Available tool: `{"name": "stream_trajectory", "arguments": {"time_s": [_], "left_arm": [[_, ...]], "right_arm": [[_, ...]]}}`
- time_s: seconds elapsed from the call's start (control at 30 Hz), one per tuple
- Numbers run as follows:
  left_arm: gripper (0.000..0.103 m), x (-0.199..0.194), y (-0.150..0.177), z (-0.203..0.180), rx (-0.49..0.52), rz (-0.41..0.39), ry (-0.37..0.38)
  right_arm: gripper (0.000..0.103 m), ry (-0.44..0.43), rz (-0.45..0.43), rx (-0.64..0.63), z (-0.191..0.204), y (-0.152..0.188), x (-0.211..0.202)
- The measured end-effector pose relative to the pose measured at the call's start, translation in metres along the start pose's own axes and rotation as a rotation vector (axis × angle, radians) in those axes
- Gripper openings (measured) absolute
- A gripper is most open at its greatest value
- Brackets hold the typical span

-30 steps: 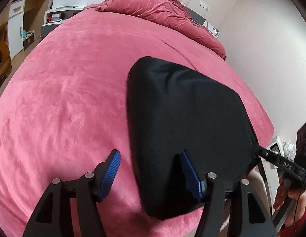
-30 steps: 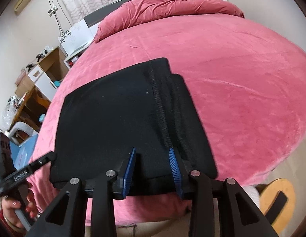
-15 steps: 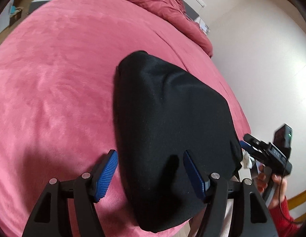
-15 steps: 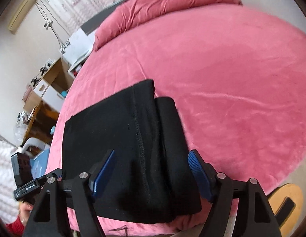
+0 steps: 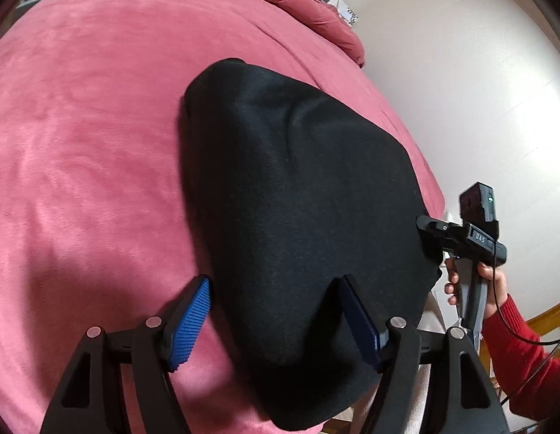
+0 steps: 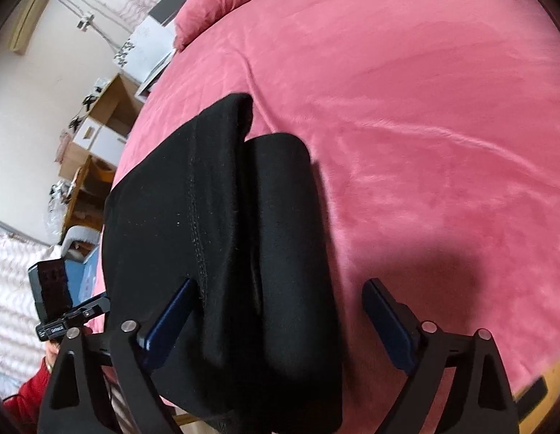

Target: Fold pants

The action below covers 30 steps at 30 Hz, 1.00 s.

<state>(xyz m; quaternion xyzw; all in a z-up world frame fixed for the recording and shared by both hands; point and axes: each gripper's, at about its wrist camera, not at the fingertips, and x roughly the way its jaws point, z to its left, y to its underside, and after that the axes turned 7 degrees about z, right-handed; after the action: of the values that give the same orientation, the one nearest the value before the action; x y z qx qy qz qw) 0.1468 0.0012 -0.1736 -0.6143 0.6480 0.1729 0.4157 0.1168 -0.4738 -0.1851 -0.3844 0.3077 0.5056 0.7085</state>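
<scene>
The pants (image 5: 298, 195), black, lay folded into a compact stack at the near edge of the bed (image 5: 81, 126), toward its near right corner, with the nearest portion overhanging that edge. In the right wrist view the pants (image 6: 215, 217) showed a stitched seam along the upper layer and a narrower fold beside it, consistent with a late stage of folding.

The left gripper (image 5: 276, 322) stood released, jaws spread astride the stack's near left edge, clamping nothing. The right gripper (image 6: 280, 322) was likewise released, jaws wide over the near right part of the stack. This placement suited either smoothing or taking a fresh hold; which could not be determined.

Lettering on the right gripper's body, seen from the left wrist view, appeared to read "DAS". A label on the left gripper's body was too small to read.
</scene>
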Motion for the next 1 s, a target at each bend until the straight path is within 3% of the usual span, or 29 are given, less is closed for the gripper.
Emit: {"name": "stream_trajectory", "arguments": {"time_s": [0.1, 0.27, 0.4, 0.83, 1.0], "left_arm": [[0.073, 0.004, -0.004, 0.002, -0.023, 0.005, 0.029], [0.073, 0.005, -0.013, 0.012, -0.113, -0.002, 0.083], [0.073, 0.009, -0.019, 0.015, -0.131, 0.006, 0.098], [0.069, 0.014, -0.037, 0.005, -0.119, 0.033, 0.087], [0.06, 0.015, -0.036, -0.01, -0.01, 0.035, 0.075]], "right_arm": [[0.102, -0.016, 0.021, -0.002, -0.002, -0.004, 0.009], [0.103, -0.033, 0.078, 0.009, -0.005, -0.015, 0.023], [0.103, -0.06, 0.089, 0.017, -0.004, -0.025, 0.03], [0.101, -0.091, 0.082, -0.035, 0.006, -0.026, 0.048], [0.09, -0.096, 0.068, -0.031, 0.003, -0.019, 0.046]]}}
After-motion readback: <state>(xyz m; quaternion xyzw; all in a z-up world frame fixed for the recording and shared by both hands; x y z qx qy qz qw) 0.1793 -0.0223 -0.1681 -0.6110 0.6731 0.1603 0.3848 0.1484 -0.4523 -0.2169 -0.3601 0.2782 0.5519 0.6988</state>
